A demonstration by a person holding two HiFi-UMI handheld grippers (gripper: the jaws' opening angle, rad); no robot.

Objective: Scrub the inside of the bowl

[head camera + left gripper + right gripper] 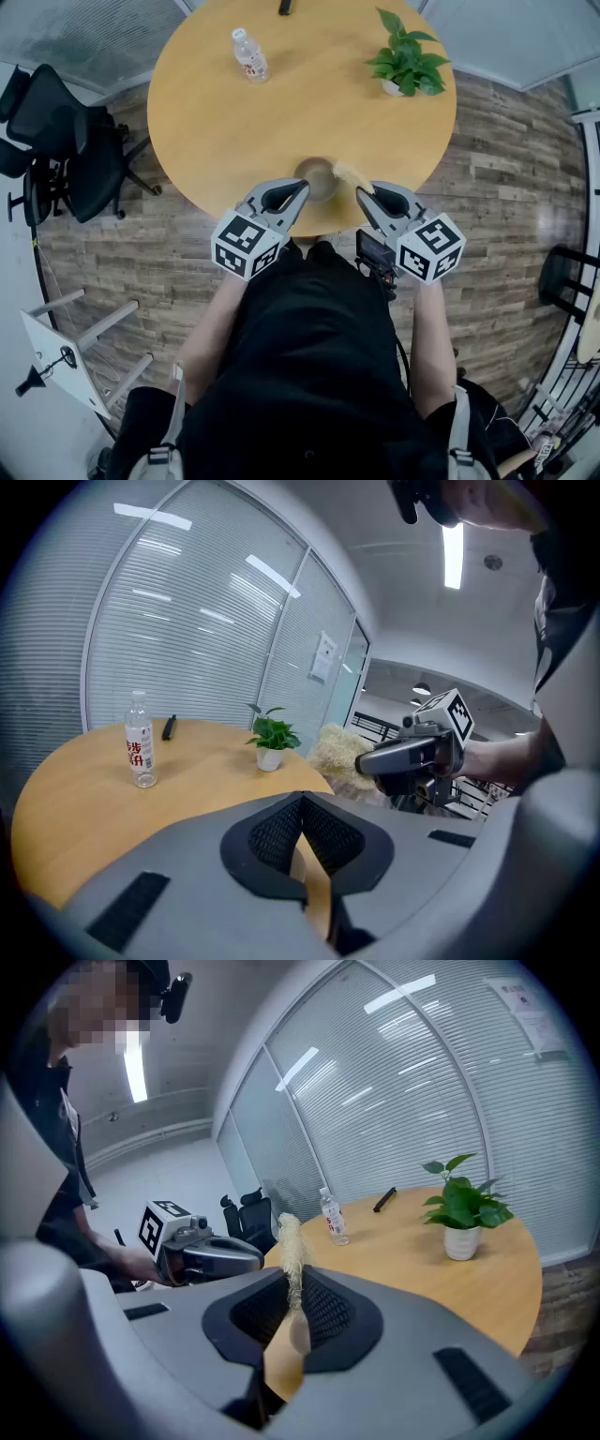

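Note:
A small brown bowl (317,176) sits at the near edge of the round wooden table (225,122). My left gripper (300,190) is at the bowl's left side, jaws shut on its rim; in the left gripper view a thin tan strip of the bowl (315,892) shows between the pads of that left gripper (302,806). My right gripper (362,195) is shut on a pale loofah scrubber (351,174) that hangs over the bowl's right edge. The right gripper view has the scrubber (292,1252) standing up out of the right gripper (291,1283).
A water bottle (249,54), a potted plant (406,64) and a small black object (284,7) stand on the table's far half. Black office chairs (66,141) are at the left. A white stand (58,361) is on the floor, lower left.

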